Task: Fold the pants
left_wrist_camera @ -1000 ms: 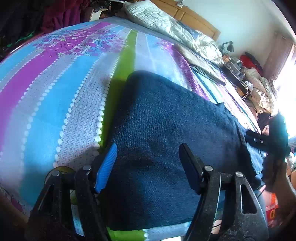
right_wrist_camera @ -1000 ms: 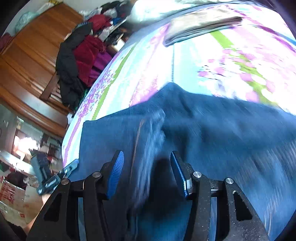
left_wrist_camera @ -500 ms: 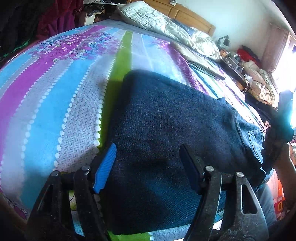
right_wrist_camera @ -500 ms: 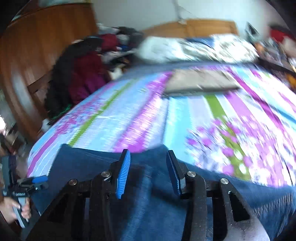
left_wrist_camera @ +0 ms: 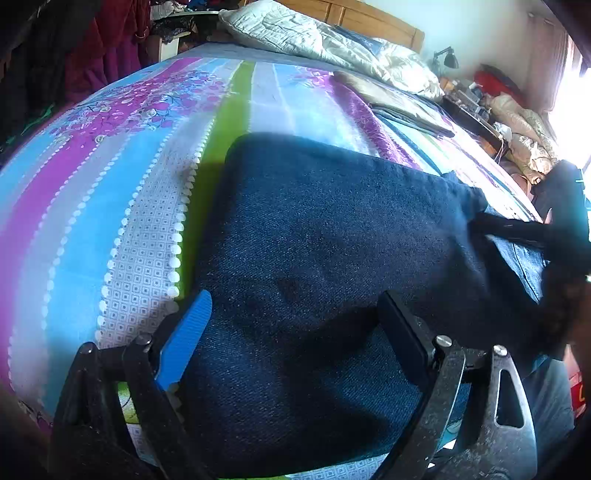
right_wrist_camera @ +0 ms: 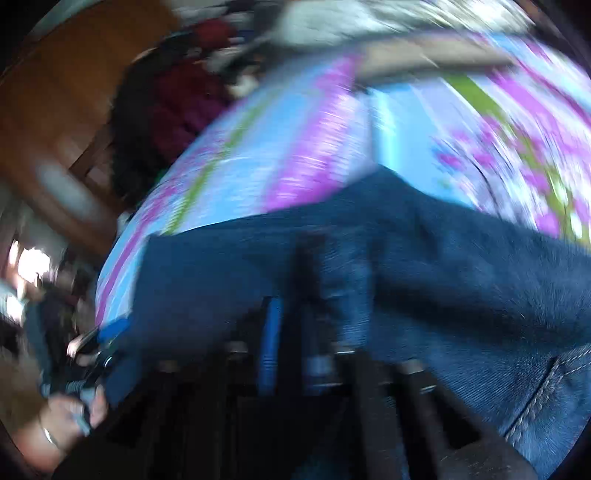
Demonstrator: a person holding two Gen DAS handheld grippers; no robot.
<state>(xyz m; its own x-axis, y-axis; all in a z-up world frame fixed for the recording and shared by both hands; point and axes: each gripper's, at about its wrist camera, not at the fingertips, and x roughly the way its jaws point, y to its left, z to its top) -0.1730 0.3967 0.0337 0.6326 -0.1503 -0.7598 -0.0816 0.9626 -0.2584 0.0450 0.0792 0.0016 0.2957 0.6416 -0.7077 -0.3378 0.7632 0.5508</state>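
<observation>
- Your left gripper is hovering with its jaws spread wide over the near end of the pants, gripping nothing.
- The pants are lying folded flat on the striped bedspread, well short of the pillows at the headboard end.
- Only the left wrist view is showing your right gripper from outside: a dark tool reaching in at the pants' far corner.
- The right wrist view is heavily blurred; there your right gripper is showing its jaws drawn close together over denim, but you cannot tell whether fabric is pinched.
- That view alone is showing the pants' stitched pocket and your left hand.
</observation>
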